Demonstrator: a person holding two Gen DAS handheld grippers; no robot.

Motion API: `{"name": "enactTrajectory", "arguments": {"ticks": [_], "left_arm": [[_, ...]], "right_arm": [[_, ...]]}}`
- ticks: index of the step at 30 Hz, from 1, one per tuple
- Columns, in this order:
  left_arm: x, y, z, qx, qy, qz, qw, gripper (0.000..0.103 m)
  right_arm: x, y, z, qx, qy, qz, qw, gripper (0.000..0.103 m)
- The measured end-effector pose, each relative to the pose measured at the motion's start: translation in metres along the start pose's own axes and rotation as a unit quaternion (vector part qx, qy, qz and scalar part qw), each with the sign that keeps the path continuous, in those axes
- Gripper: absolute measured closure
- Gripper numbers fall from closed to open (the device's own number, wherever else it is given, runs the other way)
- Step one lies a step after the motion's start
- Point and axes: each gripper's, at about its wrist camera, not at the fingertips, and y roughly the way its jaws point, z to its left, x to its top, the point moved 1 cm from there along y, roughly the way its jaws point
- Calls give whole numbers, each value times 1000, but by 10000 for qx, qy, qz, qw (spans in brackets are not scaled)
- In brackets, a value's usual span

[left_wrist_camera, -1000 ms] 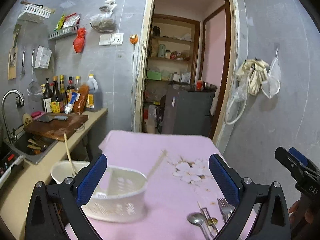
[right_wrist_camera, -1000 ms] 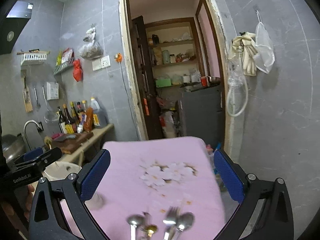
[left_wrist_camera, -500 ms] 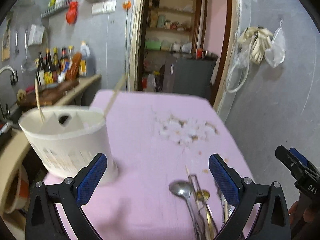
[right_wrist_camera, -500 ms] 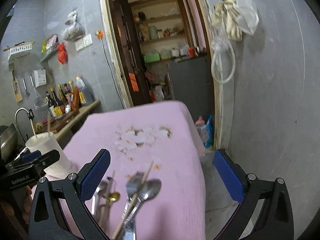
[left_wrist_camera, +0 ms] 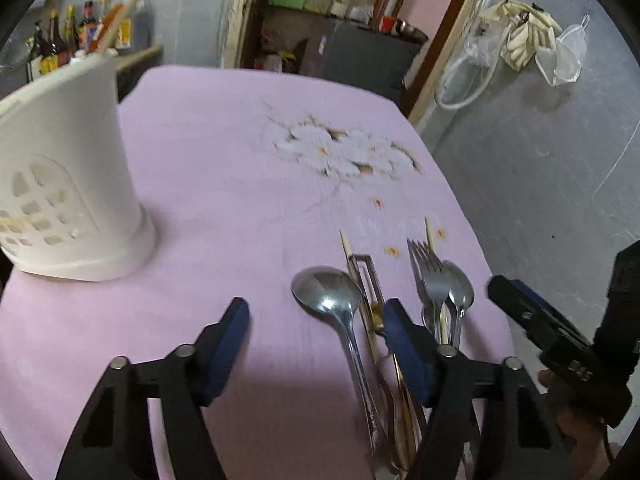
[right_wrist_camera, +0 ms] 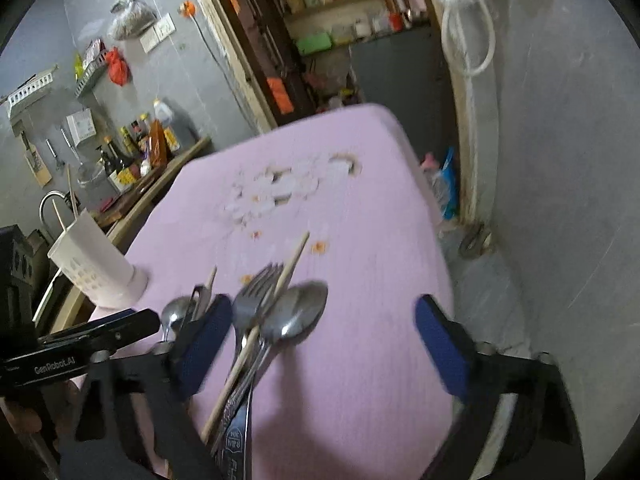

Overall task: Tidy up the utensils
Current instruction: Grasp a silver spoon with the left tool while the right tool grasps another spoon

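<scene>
2 clusters of utensils lie on the pink table, handles toward the grippers; the white caddy stands well left. Left gripper, closing, holds nothing, large spoon between its fingers. Right gripper, closing and empty, straddles the fork.

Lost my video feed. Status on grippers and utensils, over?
Left gripper and right gripper both closing, nothing gripped. Spoons, fork, chopsticks loose on pink cloth. White holder upright, far left. Path clear.
</scene>
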Motion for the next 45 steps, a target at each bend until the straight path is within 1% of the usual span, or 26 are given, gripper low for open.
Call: {"name": "enactTrajectory", "arguments": {"ticks": [2, 4, 6, 9, 10, 11, 13, 14, 16, 17, 18, 19, 21, 25, 27, 30, 34, 38, 42, 43, 44, 45], "left_arm": [[-1, 5, 1, -104, -30, 123, 9999, 46], [-2, 9, 2, -133, -74, 212, 9997, 51], [-1, 10, 3, -146, -96, 214, 9996, 54], [1, 13, 4, -289, -202, 246, 9991, 60], [3, 14, 4, -334, -231, 262, 9988, 65], [3, 15, 4, -452, -268, 310, 9981, 72], [5, 21, 5, -619, -374, 472, 9963, 78], [5, 23, 5, -695, -428, 502, 9954, 80], [6, 25, 7, -788, -516, 556, 9940, 80], [7, 27, 7, -813, -538, 573, 9936, 80], [7, 27, 7, -828, -549, 582, 9933, 80], [7, 28, 7, -856, -574, 602, 9929, 80], [8, 30, 8, -904, -623, 622, 9920, 81], [9, 33, 8, -996, -669, 663, 9906, 84], [10, 35, 7, -1020, -656, 688, 9902, 87], [10, 36, 7, -1065, -666, 719, 9895, 90], [11, 37, 8, -1112, -726, 763, 9882, 91], [12, 38, 13, -1141, -802, 779, 9872, 91], [16, 40, 17, -1176, -813, 815, 9864, 91], [16, 41, 16, -1181, -771, 843, 9864, 92], [17, 41, 15, -1170, -709, 857, 9869, 93], [17, 41, 14, -1156, -656, 869, 9873, 94]], "right_arm": [[-7, 9, 0, 46, -5, 159, 9999, 31], [-8, 11, 3, 153, -58, 167, 9997, 32], [-9, 16, 5, 253, -92, 243, 9993, 32], [-10, 17, 7, 380, -99, 272, 9989, 32], [-9, 17, 7, 407, -91, 284, 9987, 32], [-9, 18, 8, 440, -83, 301, 9985, 32], [-7, 17, 5, 495, -53, 326, 9982, 32], [-6, 17, 4, 512, -44, 335, 9981, 34], [-6, 16, 4, 521, -81, 354, 9980, 39], [-5, 17, 6, 508, -136, 373, 9979, 45], [-4, 17, 5, 477, -166, 384, 9980, 49], [-4, 16, 4, 455, -161, 398, 9980, 50], [-6, 12, 3, 524, -49, 458, 9976, 57], [-14, 7, 0, 604, 24, 591, 9964, 65], [-14, 9, -3, 685, 105, 672, 9953, 73], [-14, 14, -5, 936, 366, 883, 9910, 75], [-17, 23, -5, 1135, 638, 1010, 9863, 75], [-12, 38, -10, 1304, 1055, 1037, 9804, 75], [-7, 49, -8, 1359, 1244, 1042, 9773, 76], [-6, 51, -7, 1352, 1246, 1061, 9772, 77], [-5, 54, -5, 1321, 1235, 1106, 9773, 83], [-5, 55, -5, 1316, 1249, 1126, 9769, 84]]}}
